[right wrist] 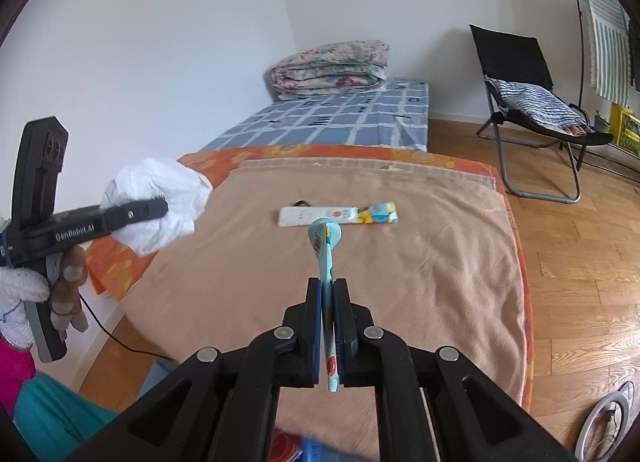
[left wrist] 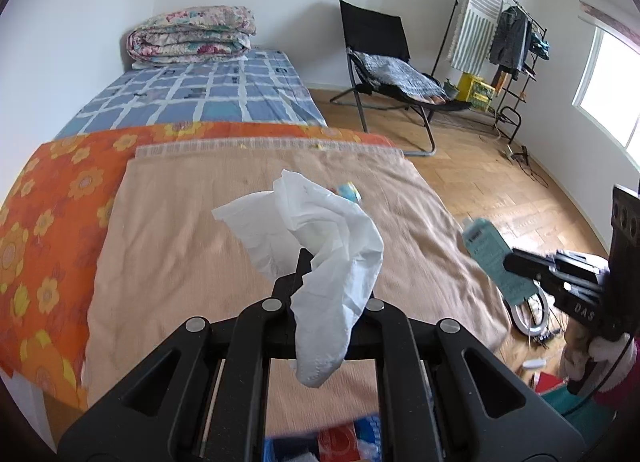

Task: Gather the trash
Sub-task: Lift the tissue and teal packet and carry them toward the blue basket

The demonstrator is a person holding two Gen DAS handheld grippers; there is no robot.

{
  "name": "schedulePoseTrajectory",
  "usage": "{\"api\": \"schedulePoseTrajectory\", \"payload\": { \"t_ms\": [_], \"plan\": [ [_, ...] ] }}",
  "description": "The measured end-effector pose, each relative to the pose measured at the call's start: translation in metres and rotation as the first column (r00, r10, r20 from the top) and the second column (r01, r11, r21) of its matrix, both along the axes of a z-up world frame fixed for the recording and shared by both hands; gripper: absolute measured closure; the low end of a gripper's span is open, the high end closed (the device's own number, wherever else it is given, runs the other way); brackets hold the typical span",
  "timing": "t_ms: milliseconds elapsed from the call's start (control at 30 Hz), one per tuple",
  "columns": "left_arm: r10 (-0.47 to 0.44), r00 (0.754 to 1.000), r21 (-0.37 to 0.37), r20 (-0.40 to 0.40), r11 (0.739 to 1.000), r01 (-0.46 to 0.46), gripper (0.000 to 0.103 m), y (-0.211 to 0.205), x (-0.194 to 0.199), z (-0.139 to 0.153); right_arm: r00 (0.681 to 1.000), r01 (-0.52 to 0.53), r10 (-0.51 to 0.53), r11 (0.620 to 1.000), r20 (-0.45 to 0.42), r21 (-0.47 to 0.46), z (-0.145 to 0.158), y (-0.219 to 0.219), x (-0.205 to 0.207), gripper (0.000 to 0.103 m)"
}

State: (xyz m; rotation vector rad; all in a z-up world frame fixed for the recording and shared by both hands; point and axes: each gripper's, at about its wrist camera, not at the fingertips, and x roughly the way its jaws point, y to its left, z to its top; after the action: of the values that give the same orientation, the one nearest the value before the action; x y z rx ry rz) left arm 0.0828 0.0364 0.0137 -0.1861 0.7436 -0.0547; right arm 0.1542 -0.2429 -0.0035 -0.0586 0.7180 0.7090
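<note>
My left gripper is shut on a crumpled white tissue and holds it above the beige blanket. It also shows in the right wrist view with the tissue. My right gripper is shut on a flattened light-blue carton, held above the blanket. The carton shows at the right of the left wrist view. A flat white and colourful wrapper lies on the blanket ahead of the right gripper; its tip peeks behind the tissue.
The bed carries an orange flowered cover, a blue checked sheet and a folded quilt. A black folding chair and clothes rack stand on the wooden floor. A red and blue bag lies below the grippers.
</note>
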Motion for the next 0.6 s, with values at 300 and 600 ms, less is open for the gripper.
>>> {"api": "schedulePoseTrajectory", "payload": {
  "t_ms": [300, 600],
  "plan": [
    [-0.034, 0.998, -0.019, -0.046, 0.999, 0.034, 0.095, -0.013, -0.062, -0.026, 0.999, -0.052, 0.052, 0.999, -0.017, 0.015, -0.012, -0.001, -0.045, 0.1],
    [-0.071, 0.989, 0.002, -0.131, 0.997, 0.072, 0.095, -0.02, -0.094, -0.063, 0.997, -0.073, 0.072, 0.997, -0.03, -0.017, -0.033, -0.001, -0.072, 0.1]
  ]
}}
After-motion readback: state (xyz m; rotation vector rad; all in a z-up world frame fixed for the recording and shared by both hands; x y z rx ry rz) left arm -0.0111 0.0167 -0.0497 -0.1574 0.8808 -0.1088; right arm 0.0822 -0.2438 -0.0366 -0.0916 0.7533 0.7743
